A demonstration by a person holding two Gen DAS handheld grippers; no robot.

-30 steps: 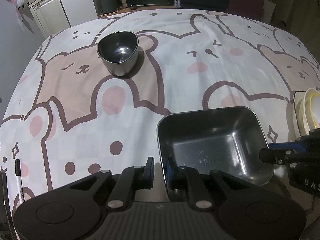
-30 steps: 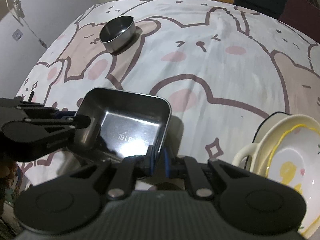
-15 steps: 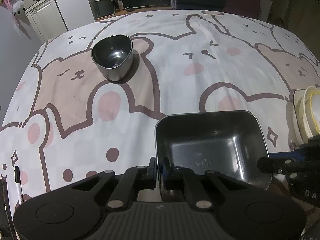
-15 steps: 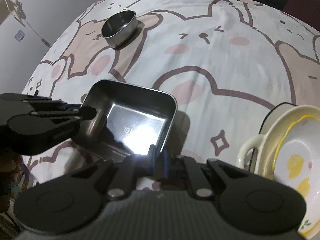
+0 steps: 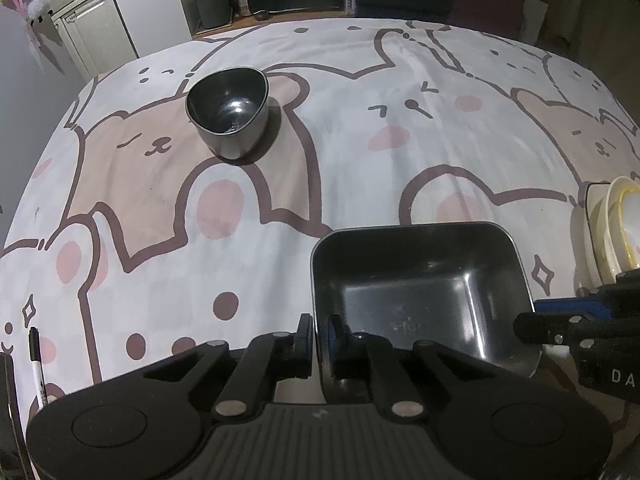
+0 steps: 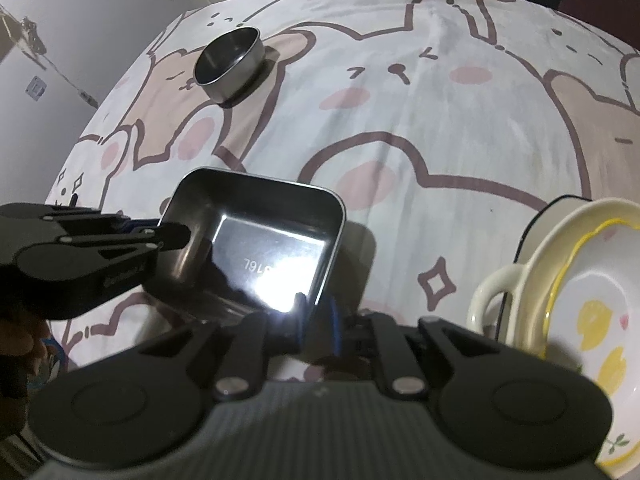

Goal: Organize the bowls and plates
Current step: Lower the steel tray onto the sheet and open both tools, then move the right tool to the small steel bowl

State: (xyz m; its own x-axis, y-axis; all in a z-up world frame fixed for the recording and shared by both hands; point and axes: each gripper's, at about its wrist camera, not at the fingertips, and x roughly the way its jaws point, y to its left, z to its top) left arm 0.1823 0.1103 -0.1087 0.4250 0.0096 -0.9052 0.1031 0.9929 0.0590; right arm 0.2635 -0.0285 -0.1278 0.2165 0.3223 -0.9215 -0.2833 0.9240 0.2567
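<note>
A bear-print tablecloth [image 5: 360, 152] covers the table; white cabinets [image 5: 92, 28] stand at eleven o'clock. The rectangular steel tray [image 5: 420, 276] lies near, the round steel bowl [image 5: 228, 116] at eleven, stacked ceramic bowls [image 6: 572, 300] at three. The left gripper [image 5: 318, 330] and the right gripper [image 6: 316, 314] each pinch the tray's rim, nearly closed.

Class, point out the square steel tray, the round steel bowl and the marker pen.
square steel tray [image 6: 276, 256], right wrist view, on its shiny floor
round steel bowl [image 5: 228, 110], left wrist view, inside
marker pen [image 5: 37, 360], left wrist view, barrel
</note>
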